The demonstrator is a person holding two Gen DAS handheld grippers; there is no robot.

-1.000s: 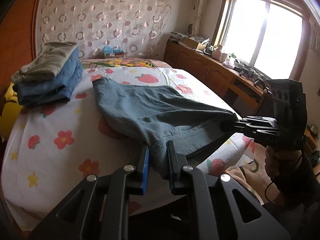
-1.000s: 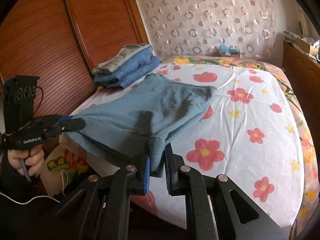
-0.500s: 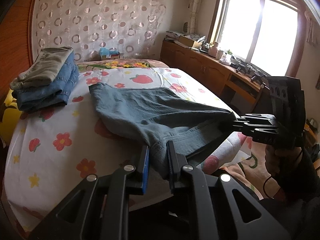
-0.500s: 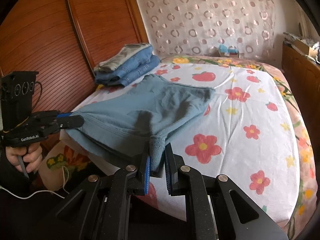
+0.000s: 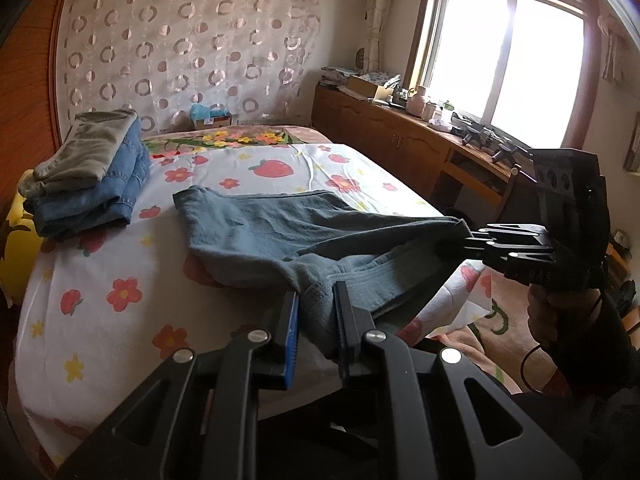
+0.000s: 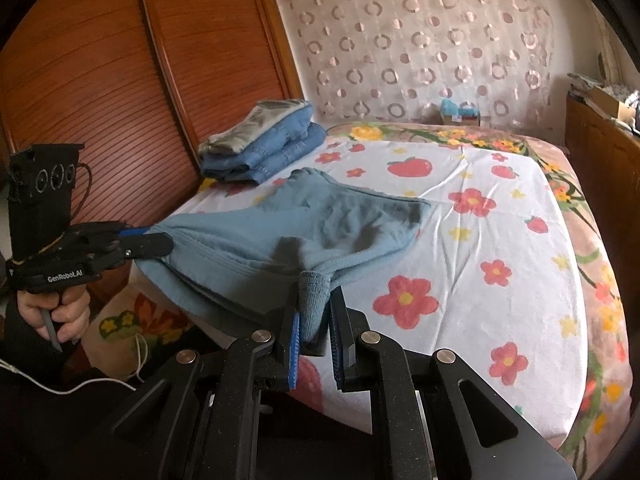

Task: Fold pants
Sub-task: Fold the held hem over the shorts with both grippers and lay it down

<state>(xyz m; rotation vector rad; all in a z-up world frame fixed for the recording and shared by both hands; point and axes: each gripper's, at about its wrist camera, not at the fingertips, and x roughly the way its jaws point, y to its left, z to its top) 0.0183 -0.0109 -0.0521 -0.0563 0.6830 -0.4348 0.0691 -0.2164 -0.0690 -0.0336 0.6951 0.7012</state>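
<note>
Left gripper (image 5: 316,320) is clamped on one near corner of the blue pants (image 5: 280,232), and the right gripper (image 6: 314,320) pinches the other, so the near edge hangs taut between them off the bed (image 6: 520,240). The far half lies flat on the flowered sheet, anchoring the cloth for a fold. A stack of folded clothes (image 5: 88,172) sits far left, clear of the work.
</note>
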